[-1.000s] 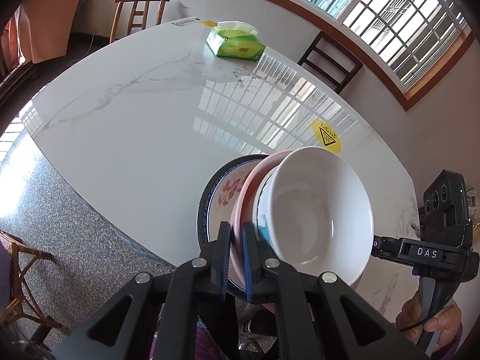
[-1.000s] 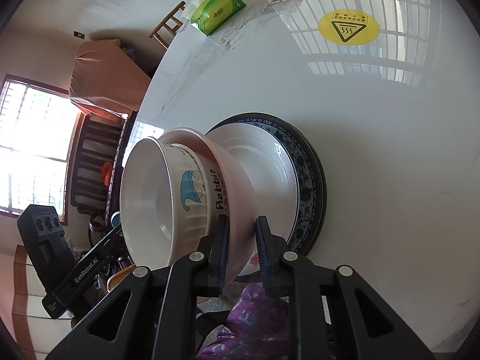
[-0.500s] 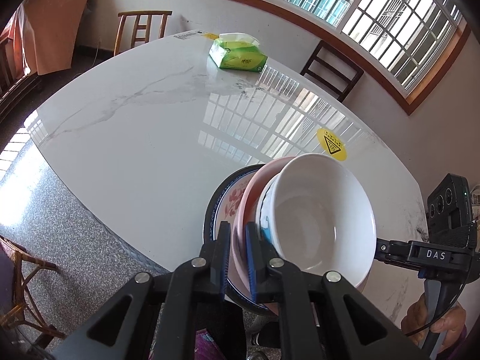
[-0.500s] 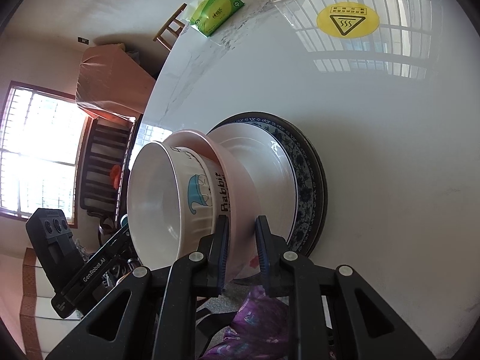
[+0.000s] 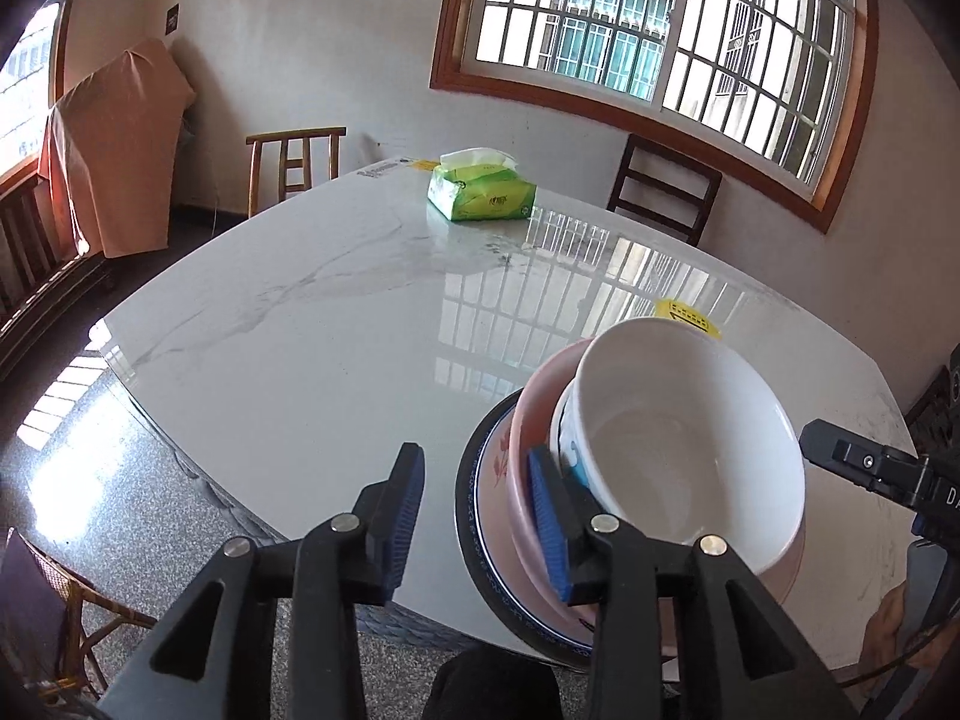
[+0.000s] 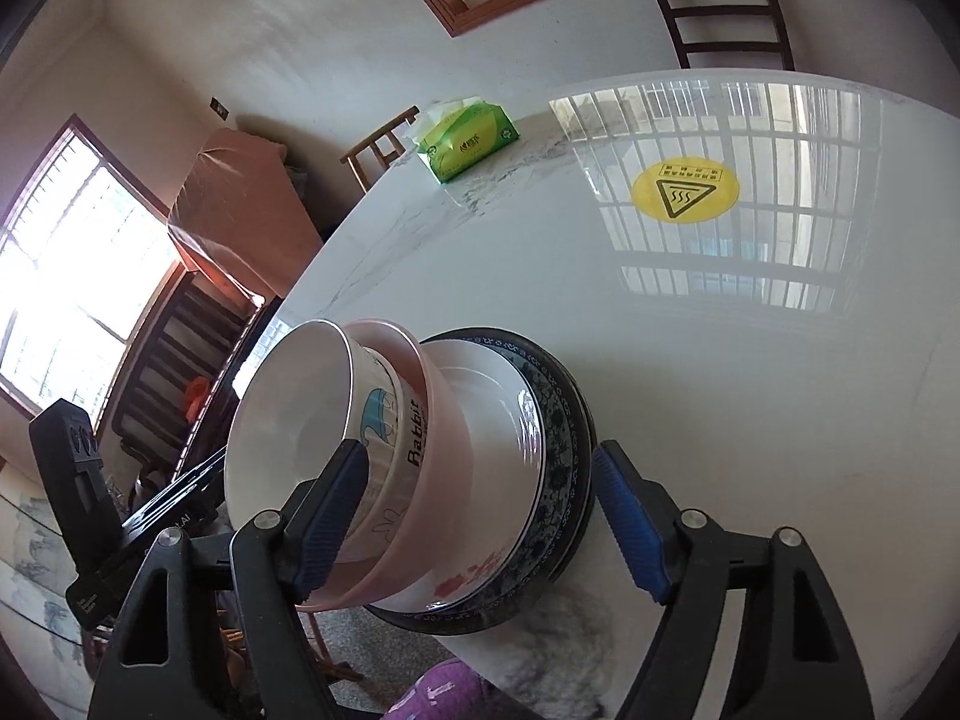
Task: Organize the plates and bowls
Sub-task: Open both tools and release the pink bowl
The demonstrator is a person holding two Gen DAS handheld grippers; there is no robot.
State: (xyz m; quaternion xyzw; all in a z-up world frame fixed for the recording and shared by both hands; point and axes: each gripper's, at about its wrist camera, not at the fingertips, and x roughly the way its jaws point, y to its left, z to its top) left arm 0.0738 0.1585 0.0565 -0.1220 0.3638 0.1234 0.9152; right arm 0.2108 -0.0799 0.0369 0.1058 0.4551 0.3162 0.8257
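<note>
the stack: white bowl (image 5: 690, 438) nested in pink bowl (image 6: 438, 480), on a white plate (image 6: 510, 432) and a dark blue-patterned plate (image 6: 564, 414), resting near the bench (image 5: 312, 348) edge closest to the person. judged step: release after setting the stack down. the left gripper (image 5: 477, 516) has just been opening; its jaws stand apart, the stack's rim against the inner face of one pad, the other pad clear over bare bench, nothing pressed. the right gripper (image 6: 480, 516) has just been opening wider; its jaws straddle the stack's near edge, one pad in front of the white bowl's wall, the other just beside the dark plate's rim, with no pinch visible. next move, as a judgement: draw both grippers straight back without dragging a rim, since the stack sits close to the edge. far beyond the jaws lie a green tissue pack (image 5: 480, 192) and a yellow warning sticker (image 6: 684, 195).
</note>
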